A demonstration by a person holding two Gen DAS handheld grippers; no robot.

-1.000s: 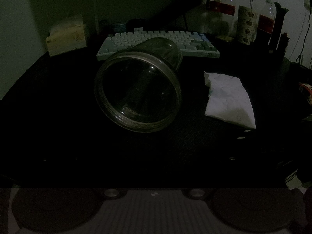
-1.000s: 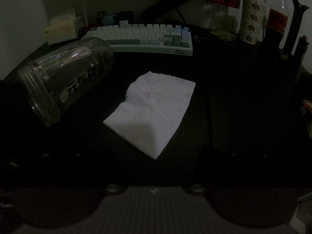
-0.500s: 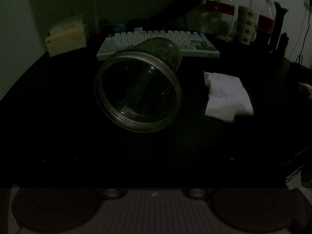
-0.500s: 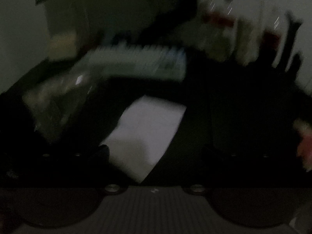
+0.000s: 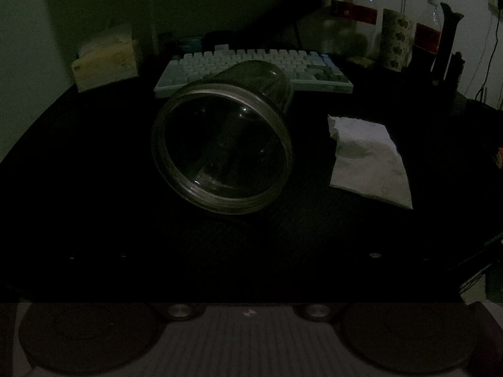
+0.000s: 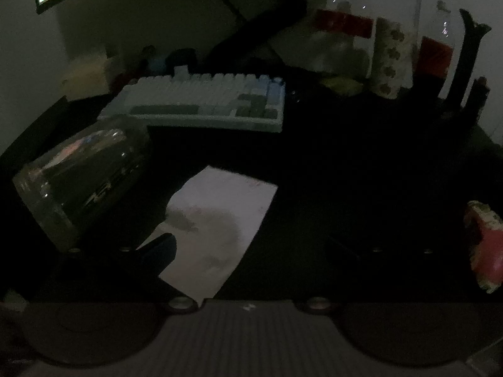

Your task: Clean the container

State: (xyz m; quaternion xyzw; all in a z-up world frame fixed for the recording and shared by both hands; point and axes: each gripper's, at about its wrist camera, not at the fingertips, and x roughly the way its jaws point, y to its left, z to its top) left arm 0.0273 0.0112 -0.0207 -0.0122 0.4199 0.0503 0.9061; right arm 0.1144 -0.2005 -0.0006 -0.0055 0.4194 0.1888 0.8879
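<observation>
Two things matter on your dark bench (image 5: 94, 188): the clear jar (image 5: 221, 147) and the white tissue (image 5: 367, 157). Your jar lies on its side with its open mouth turned toward your left camera, its closed end just in front of the pale keyboard (image 5: 251, 69). The tissue sits flat on the bench, off to the jar's right, apart from it. From your right camera, the jar (image 6: 81, 182) lies left of the tissue (image 6: 217, 229), with white lettering on its wall. A dark fingertip of your right gripper (image 6: 160, 248) overlaps the tissue's near-left corner; the frame is too dim to tell how far apart the jaws stand or whether they have the tissue. Your left gripper's fingers are lost in darkness, so I cannot tell its state. Bottles (image 6: 345, 22) stand beyond the keyboard's right end.
</observation>
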